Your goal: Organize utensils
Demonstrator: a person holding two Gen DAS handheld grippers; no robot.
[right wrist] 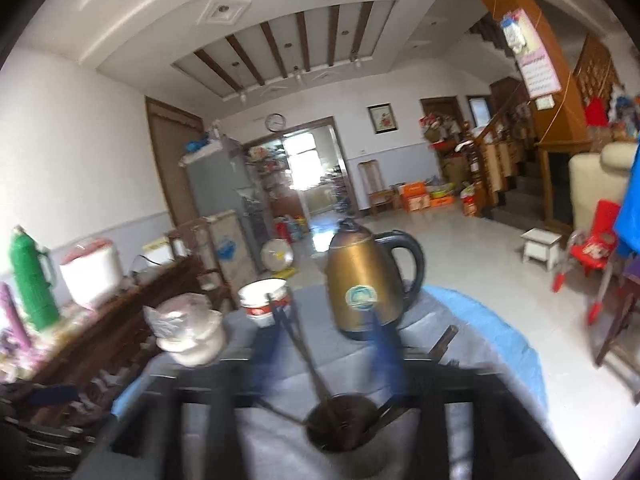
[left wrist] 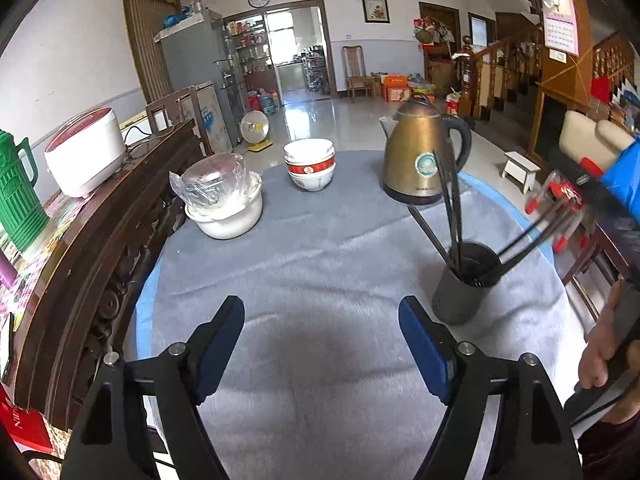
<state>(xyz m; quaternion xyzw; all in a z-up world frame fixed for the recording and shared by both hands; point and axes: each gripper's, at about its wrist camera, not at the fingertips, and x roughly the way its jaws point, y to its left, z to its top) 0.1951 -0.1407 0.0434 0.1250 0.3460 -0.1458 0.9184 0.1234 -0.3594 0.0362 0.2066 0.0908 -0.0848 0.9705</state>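
A dark grey utensil holder (left wrist: 464,284) stands on the grey tablecloth (left wrist: 320,240), right of centre. Several dark, long-handled utensils (left wrist: 450,204) stick out of it, some leaning right. My left gripper (left wrist: 320,304) hovers over bare cloth to the holder's left, open, with nothing between its blue pads (left wrist: 424,344). In the blurred right wrist view the holder (right wrist: 342,420) sits low between the fingers of my right gripper (right wrist: 326,354). Its blue pads (right wrist: 388,352) stand wide apart, and a utensil handle (right wrist: 298,344) rises between them untouched. A hand (left wrist: 604,356) grips that tool at the right edge.
A brass-coloured kettle (left wrist: 424,152) stands behind the holder, stacked bowls (left wrist: 310,168) at the back centre, and a white pot with a wrapped bowl (left wrist: 224,200) at the back left. A wooden sideboard (left wrist: 100,240) with a rice cooker (left wrist: 86,152) and a green flask (left wrist: 16,192) borders the table's left.
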